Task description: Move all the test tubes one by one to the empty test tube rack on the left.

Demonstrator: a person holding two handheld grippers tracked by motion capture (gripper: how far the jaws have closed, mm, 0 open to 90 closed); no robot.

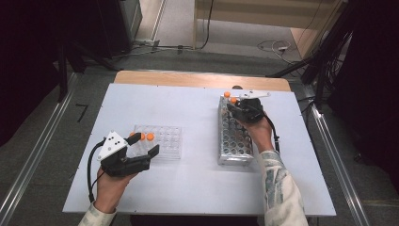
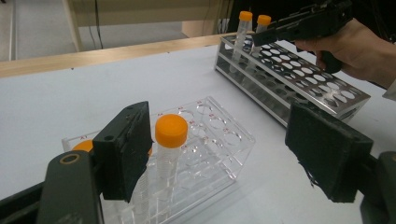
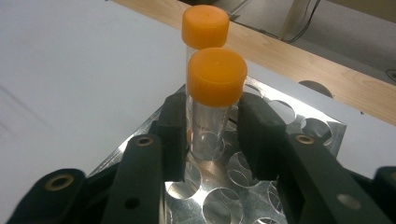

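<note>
1. High view: the white surface (image 1: 197, 183) lies bare between and in front of the racks.
2. The metal rack (image 1: 234, 155) stands near its right edge.
3. The clear rack (image 1: 169, 146) sits left.
4. The right claw (image 3: 210, 135) is clamped on an orange-capped tube (image 3: 215, 77) at the metal rack's far end.
5. The left claw (image 2: 219, 154) stands apart beside the clear rack.

The clear tube rack (image 2: 205, 140) between the left tongs (image 2: 224, 154) bears small red well labels. One near its corner seems to read "A1"; the others are too small to read.

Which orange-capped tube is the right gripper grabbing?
The nearer tube of the two in the metal rack: the right gripper has its jaws on either side of it. The other tube stands behind, untouched.
</note>
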